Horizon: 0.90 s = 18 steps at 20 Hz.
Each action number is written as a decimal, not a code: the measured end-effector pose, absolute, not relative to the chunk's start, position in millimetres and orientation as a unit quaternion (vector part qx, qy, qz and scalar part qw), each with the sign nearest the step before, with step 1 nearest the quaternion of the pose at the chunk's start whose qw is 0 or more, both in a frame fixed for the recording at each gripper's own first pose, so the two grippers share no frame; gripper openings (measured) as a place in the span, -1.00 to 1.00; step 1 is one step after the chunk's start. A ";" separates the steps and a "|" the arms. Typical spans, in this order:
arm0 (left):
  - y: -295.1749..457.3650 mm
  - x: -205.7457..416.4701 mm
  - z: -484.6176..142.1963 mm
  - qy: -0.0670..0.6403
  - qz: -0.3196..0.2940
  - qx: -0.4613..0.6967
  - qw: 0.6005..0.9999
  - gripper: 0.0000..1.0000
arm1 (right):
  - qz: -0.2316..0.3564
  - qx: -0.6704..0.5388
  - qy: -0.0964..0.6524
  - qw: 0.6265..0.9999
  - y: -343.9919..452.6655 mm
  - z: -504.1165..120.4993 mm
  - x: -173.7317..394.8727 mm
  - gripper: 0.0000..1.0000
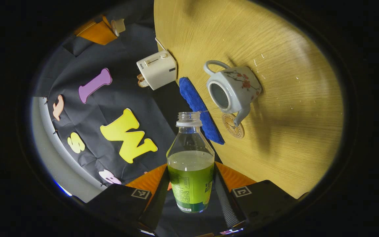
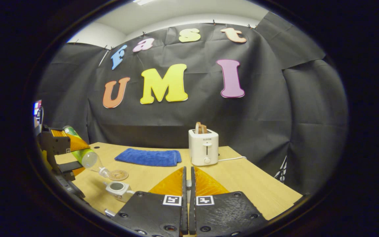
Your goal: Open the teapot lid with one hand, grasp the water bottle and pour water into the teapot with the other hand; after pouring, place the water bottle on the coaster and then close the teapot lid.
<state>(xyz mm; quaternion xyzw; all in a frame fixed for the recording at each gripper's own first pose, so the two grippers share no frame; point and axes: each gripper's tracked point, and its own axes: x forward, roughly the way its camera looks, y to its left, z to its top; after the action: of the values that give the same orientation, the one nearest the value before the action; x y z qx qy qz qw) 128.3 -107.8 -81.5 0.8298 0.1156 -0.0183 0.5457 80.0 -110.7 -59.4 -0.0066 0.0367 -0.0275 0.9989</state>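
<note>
My left gripper [image 1: 191, 166] is shut on a clear water bottle [image 1: 191, 171] with a green label, uncapped and about half full. In the right gripper view the bottle [image 2: 84, 154] is tilted in the left gripper [image 2: 61, 154], mouth down just above the teapot [image 2: 118, 189]. The white teapot [image 1: 234, 89] with a red flower pattern stands on the table, its top open. A round coaster [image 1: 234, 126] lies by its spout, also visible behind the pot [image 2: 118, 174]. My right gripper [image 2: 188, 171] is shut, a small pale bit of the teapot lid pinched between its tips.
A blue towel [image 1: 199, 108] [image 2: 148, 157] lies behind the coaster. A white toaster [image 2: 203, 146] [image 1: 156, 69] with bread in it stands at the back of the wooden table [image 2: 242, 177], its cord trailing right. The black cloth wall rises behind.
</note>
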 end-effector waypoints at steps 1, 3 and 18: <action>-107.0 129.0 -84.5 0.117 -0.023 0.820 0.559 0.51 | -0.028 -0.007 0.036 0.999 -110.9 -58.8 80.5 -0.97; -107.2 130.7 -89.5 0.117 -0.030 0.793 0.597 0.51 | -0.029 -0.009 0.037 0.999 -111.1 -59.9 80.5 -0.97; -110.0 145.7 -30.2 0.024 0.010 0.286 0.958 0.42 | -0.028 0.001 0.036 0.999 -114.3 -58.9 79.8 -0.97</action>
<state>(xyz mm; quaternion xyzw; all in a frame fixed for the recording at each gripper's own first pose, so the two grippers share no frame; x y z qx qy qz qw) 145.7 -110.0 -30.2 0.2855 0.0239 0.0102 0.9580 79.8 -114.3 -58.9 0.0014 0.0364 -0.0277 0.9990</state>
